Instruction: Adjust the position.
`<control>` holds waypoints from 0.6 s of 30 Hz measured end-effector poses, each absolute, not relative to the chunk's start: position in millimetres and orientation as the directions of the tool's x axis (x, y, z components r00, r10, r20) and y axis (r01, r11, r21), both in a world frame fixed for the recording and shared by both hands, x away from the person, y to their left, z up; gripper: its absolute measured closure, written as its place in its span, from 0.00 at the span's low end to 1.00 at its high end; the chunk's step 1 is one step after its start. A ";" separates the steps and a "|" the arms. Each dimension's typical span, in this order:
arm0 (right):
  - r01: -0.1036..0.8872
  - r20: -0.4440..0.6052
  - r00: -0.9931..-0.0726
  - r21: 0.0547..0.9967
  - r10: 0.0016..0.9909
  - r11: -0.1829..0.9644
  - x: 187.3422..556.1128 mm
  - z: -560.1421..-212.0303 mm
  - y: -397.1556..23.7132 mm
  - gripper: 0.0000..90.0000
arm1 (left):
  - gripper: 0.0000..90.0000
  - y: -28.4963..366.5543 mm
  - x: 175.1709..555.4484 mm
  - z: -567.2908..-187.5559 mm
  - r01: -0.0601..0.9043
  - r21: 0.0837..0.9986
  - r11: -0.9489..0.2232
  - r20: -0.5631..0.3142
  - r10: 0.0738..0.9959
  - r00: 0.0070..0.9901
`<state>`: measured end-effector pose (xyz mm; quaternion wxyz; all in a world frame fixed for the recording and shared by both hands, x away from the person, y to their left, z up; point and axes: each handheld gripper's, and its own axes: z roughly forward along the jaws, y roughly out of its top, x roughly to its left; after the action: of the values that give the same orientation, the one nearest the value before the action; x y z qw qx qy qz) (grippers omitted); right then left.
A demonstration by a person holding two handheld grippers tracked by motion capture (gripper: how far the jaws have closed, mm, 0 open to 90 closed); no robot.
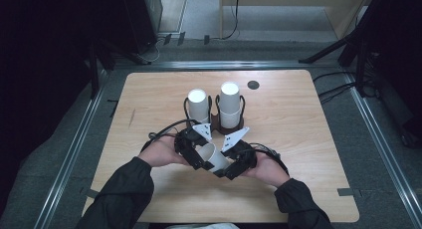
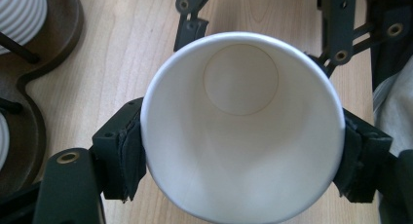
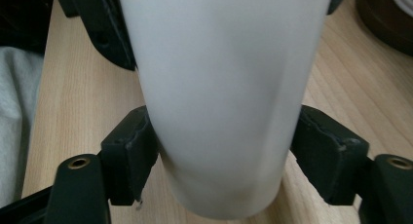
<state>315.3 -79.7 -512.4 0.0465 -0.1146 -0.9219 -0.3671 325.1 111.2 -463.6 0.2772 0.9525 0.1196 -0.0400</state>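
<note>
A white paper cup (image 1: 215, 159) lies tilted just above the table's front middle, held between both grippers. My left gripper (image 1: 199, 157) is shut on it near the rim. In the left gripper view I look straight into the empty cup (image 2: 241, 136), with the left gripper (image 2: 241, 156) pressing its pads on both sides. My right gripper (image 1: 230, 167) is shut on the lower part of the cup (image 3: 224, 87), whose base points at the camera in the right gripper view, the right gripper (image 3: 224, 146) clasping both sides.
Behind the grippers a dark wooden two-slot holder (image 1: 214, 120) carries two upright white cups (image 1: 197, 103) (image 1: 230, 102). A small black disc (image 1: 253, 84) sits at the table's far edge. Bare wood lies to the left and right of the hands.
</note>
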 end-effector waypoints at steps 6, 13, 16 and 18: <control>0.239 0.174 -0.971 0.660 0.165 0.712 315.0 -513.8 -75.9 0.36 | 0.22 113.1 325.0 -466.5 0.267 0.522 -0.810 -0.155 0.218 0.964; 0.238 0.176 -0.971 0.673 0.161 0.700 316.7 -510.2 -76.8 0.36 | 0.12 118.7 327.8 -466.4 0.304 0.554 -0.775 -0.172 0.250 0.953; 0.238 0.174 -0.971 0.684 0.163 0.689 317.8 -508.2 -78.8 0.36 | 0.08 121.6 329.4 -465.2 0.321 0.577 -0.751 -0.180 0.267 0.947; 0.240 0.171 -0.971 0.691 0.169 0.682 318.4 -506.6 -80.5 0.36 | 0.08 123.9 329.0 -462.7 0.318 0.604 -0.731 -0.184 0.260 0.948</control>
<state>318.4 -80.5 -506.6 0.0465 -0.1116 -0.9159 -0.3827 329.0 123.9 -462.7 0.3323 0.9293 0.1555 -0.0431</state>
